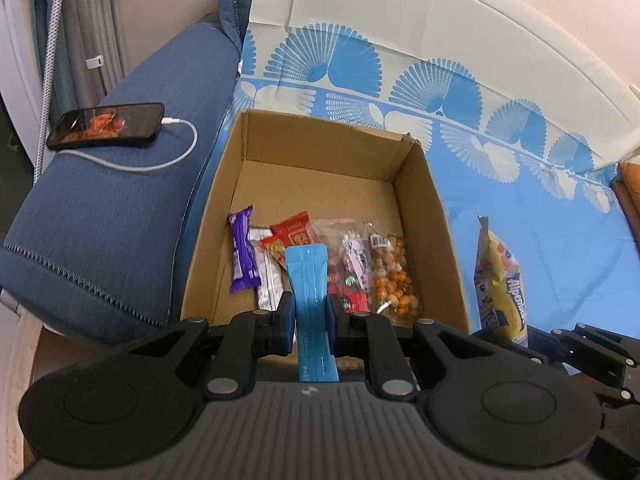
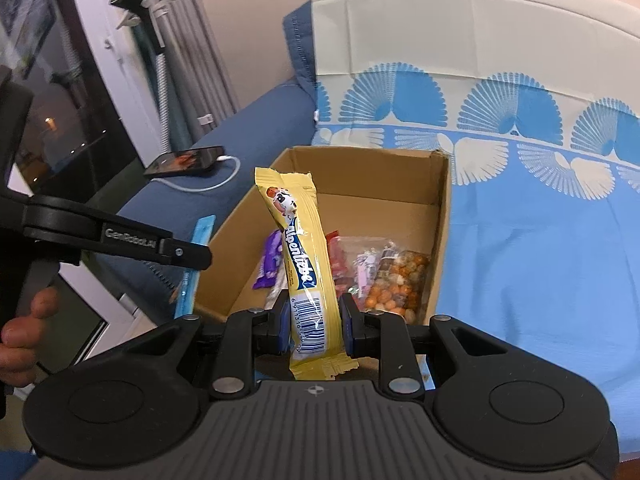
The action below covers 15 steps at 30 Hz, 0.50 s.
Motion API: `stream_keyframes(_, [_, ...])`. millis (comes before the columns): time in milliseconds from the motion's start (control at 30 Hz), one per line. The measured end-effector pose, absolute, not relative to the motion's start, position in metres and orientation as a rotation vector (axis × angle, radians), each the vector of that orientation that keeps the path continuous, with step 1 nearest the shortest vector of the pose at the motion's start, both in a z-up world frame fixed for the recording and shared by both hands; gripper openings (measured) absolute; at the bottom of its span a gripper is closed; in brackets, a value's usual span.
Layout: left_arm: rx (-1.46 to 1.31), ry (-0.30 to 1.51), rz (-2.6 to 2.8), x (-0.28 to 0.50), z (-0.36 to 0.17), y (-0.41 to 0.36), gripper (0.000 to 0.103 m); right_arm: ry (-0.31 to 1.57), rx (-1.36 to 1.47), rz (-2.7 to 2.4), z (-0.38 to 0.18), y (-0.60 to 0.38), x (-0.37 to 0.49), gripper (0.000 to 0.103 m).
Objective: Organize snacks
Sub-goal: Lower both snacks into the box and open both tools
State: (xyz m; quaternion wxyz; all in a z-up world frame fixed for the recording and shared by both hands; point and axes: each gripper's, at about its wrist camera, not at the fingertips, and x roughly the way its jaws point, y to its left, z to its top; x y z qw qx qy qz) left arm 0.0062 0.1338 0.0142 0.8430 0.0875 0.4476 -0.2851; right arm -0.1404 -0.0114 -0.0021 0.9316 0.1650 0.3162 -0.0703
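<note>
An open cardboard box [image 1: 420, 216] [image 2: 442, 216] sits on the sofa seat. Inside lie a purple bar [image 1: 242, 254], red packets [image 1: 292, 230] and a clear bag of coated nuts [image 1: 394, 276] [image 2: 400, 280]. My left gripper [image 1: 310, 314] is shut on a flat blue sachet [image 1: 308, 280] that stands over the box's near edge. My right gripper [image 2: 314, 326] is shut on a long yellow Alpenliebe candy pack [image 2: 302, 264], held upright in front of the box. That pack [image 1: 498, 280] also shows at the right in the left wrist view.
A phone [image 1: 106, 125] [image 2: 186, 161] on a white charging cable lies on the dark blue armrest [image 1: 120, 208] left of the box. A blue-and-cream patterned cloth [image 1: 540, 220] [image 2: 540, 220] covers the seat and backrest. A hand [image 2: 24, 332] holds the left gripper's handle.
</note>
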Motion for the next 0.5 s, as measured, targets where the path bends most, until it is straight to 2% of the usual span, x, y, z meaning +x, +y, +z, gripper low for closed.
stream_keyframes(500, [0.265, 0.988, -0.577, 0.076, -0.025, 0.079, 0.018, 0.695, 0.412, -0.194, -0.036, -0.046, -0.063, 0.027])
